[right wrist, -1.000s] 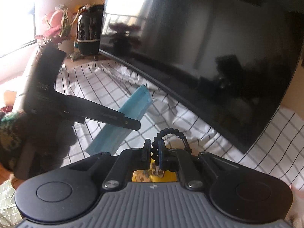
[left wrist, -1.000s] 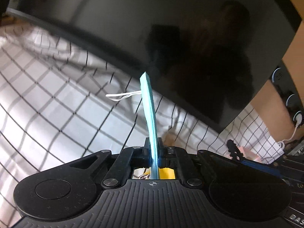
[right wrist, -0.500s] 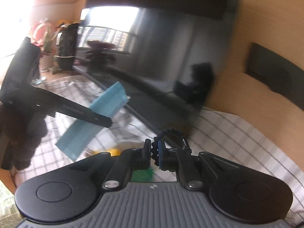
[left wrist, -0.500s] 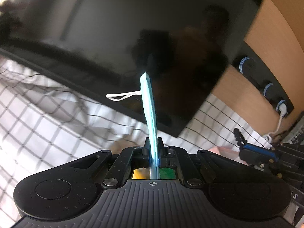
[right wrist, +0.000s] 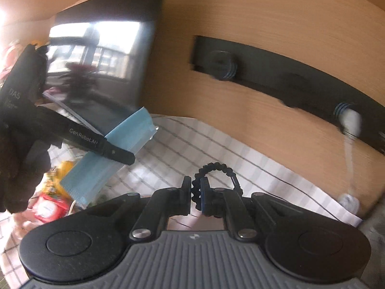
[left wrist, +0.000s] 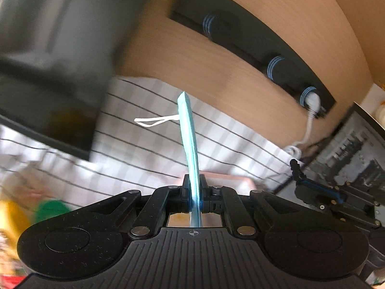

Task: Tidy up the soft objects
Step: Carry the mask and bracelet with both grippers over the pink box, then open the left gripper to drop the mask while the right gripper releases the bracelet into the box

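My left tool (left wrist: 194,187) is clamped on a blue mask (left wrist: 189,132), held up in the air over the checked surface (left wrist: 149,149). My right tool (right wrist: 196,192) is clamped on a black band (right wrist: 216,168), near the surface's back edge.

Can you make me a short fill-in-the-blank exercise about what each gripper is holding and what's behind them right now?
1. The left gripper is shut on a light ____ face mask.
2. The right gripper is shut on a ____ beaded bracelet.
3. The cloth below both grippers is white with a dark ____ pattern.
4. A white plug sits in a black strip on the ____ wall panel.

Missing words: blue; black; grid; wooden
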